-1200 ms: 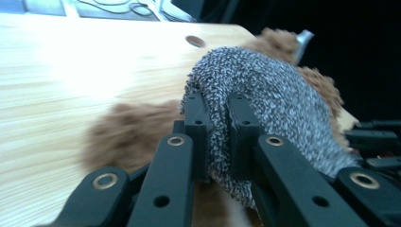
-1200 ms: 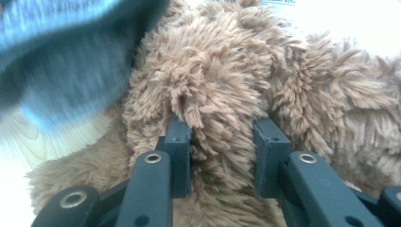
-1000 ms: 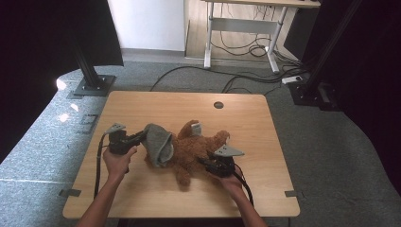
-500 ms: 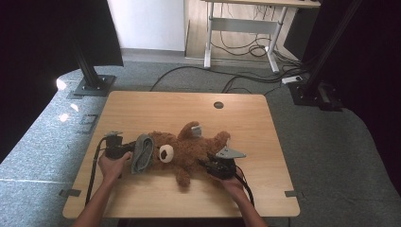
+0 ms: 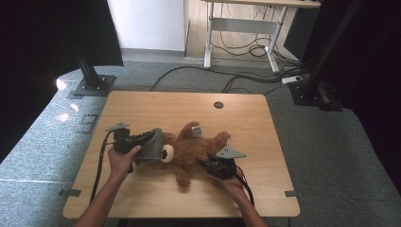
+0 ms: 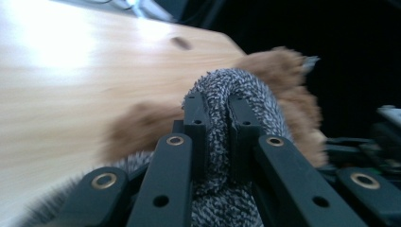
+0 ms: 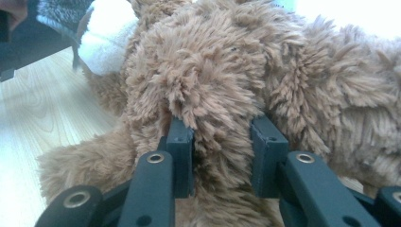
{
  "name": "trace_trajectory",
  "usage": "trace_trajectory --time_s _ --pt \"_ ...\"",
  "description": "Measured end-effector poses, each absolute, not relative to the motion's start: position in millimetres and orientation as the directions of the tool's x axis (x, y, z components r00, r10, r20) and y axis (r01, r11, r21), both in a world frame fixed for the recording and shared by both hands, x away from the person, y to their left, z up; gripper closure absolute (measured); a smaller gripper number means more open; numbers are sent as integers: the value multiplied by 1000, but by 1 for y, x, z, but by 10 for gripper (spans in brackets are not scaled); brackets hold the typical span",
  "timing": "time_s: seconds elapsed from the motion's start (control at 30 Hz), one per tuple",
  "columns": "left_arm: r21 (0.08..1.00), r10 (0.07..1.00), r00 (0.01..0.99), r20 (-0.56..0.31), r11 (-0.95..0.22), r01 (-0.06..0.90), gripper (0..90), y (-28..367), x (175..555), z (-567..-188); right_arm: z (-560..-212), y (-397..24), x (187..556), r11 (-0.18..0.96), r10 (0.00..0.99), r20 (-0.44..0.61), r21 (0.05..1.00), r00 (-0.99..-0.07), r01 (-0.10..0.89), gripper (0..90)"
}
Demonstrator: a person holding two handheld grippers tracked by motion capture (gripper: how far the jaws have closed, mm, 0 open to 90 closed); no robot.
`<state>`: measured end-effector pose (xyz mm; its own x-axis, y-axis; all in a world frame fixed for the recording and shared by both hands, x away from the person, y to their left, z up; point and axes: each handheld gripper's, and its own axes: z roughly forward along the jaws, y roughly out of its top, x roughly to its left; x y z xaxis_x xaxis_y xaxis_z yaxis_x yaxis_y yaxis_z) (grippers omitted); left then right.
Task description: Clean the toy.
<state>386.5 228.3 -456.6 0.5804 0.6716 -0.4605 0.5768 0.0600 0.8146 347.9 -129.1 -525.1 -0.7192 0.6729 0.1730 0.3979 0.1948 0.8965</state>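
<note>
High view: a brown plush teddy bear (image 5: 194, 151) lies on its back at the centre of the light wooden table (image 5: 142, 106), head toward frame left. A grey knitted hat (image 5: 150, 145) sits at the bear's head, left of centre, touching the white muzzle (image 5: 166, 154).

My left gripper (image 5: 142, 139) is at centre left, closed on the hat's edge. Left gripper view confirms this: the grey knit (image 6: 217, 109) is pinched between my two black jaws, folded over them, with brown fur just behind it at upper right.

My right gripper (image 5: 210, 165) is right of centre, at the bear's lower body. Right gripper view shows my jaws clamped on a thick tuft of the brown fur (image 7: 217, 118), the pads pressed into it on both sides; the white muzzle (image 7: 106, 38) appears at upper left.
</note>
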Motion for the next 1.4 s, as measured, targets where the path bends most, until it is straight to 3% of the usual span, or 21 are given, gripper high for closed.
trace_trajectory --time_s 0.17,0.33,0.47,0.53,0.73,0.93,1.4 --pt "843 620 662 -421 -3 538 803 186 385 -438 -525 -129 348 198 671 171 897 -722 396 670" --pt "832 616 677 -403 -63 552 799 150 396 -438 -525 -128 347 201 671 166 897 -722 393 670" --pt "810 650 670 -359 -139 569 797 128 403 -449 -525 -128 348 200 670 168 897 -723 394 669" --pt "809 697 655 -292 -185 558 798 125 405 -454 -525 -128 348 203 670 166 897 -724 394 670" --pt "800 754 592 -286 -152 580 798 144 408 -454 -525 -127 346 214 664 155 898 -731 385 671" --pt "767 754 524 -396 -42 640 793 176 415 -463 -526 -126 345 208 663 160 899 -731 386 671" --pt "779 802 436 -408 56 625 793 233 410 -466 -526 -126 345 201 664 167 899 -729 390 672"
